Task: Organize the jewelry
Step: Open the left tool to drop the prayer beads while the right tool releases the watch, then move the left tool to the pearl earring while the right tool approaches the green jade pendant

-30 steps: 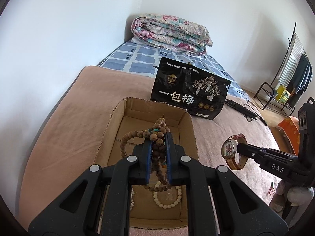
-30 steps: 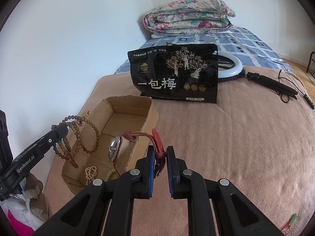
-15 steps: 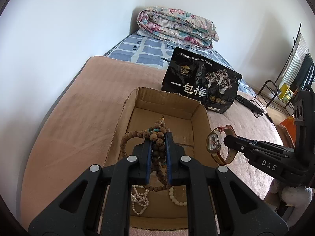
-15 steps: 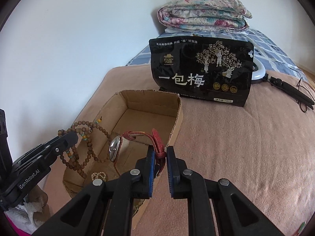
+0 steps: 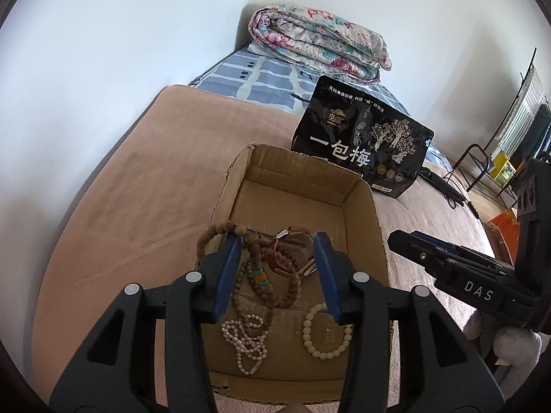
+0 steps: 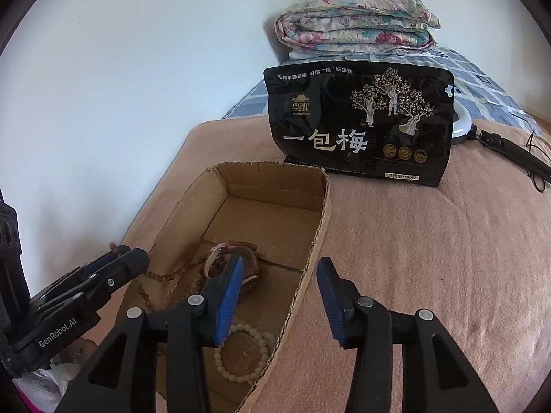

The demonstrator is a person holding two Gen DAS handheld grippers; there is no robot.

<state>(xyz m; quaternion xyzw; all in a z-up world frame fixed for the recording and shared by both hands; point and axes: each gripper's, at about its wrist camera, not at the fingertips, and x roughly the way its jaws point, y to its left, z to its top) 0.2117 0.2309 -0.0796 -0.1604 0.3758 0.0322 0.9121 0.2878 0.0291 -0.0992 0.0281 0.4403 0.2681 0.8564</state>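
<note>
Hovering over the open brown cardboard box (image 5: 358, 206), the left gripper (image 5: 279, 268) had its blue-padded fingers (image 5: 225, 275) spread wide and gripped nothing. Below that gap, on the box floor, lay the long brown wooden bead necklace (image 5: 256, 275), one loop of it running out past the left finger toward 10 o'clock. Tangled with it, at about 1 o'clock from the beads' coloured spacer, sat the brown-strapped wristwatch (image 5: 292, 241). Nearer the camera, at 6 o'clock, rested a small white pearl strand (image 5: 246, 340), and just beside it toward 3 o'clock a pale cream bead bracelet (image 5: 325, 334) lay flat in a ring.

Over in the right wrist view, the right gripper (image 6: 279, 275) was likewise wide open and empty, its left finger inside the box line and its right finger out over the pinkish-brown blanket (image 6: 430, 241) on the bed. The watch (image 6: 241, 261) showed partly behind that left finger, the cream bracelet (image 6: 241, 351) at 6 o'clock from it, and the left gripper's fingers came in from 9 o'clock, close to the box's left wall.

Behind the box, at 12 o'clock, a black snack pouch with white Chinese lettering (image 6: 358, 124) stood upright, and a folded floral quilt (image 6: 354, 20) sat further back against the wall.
</note>
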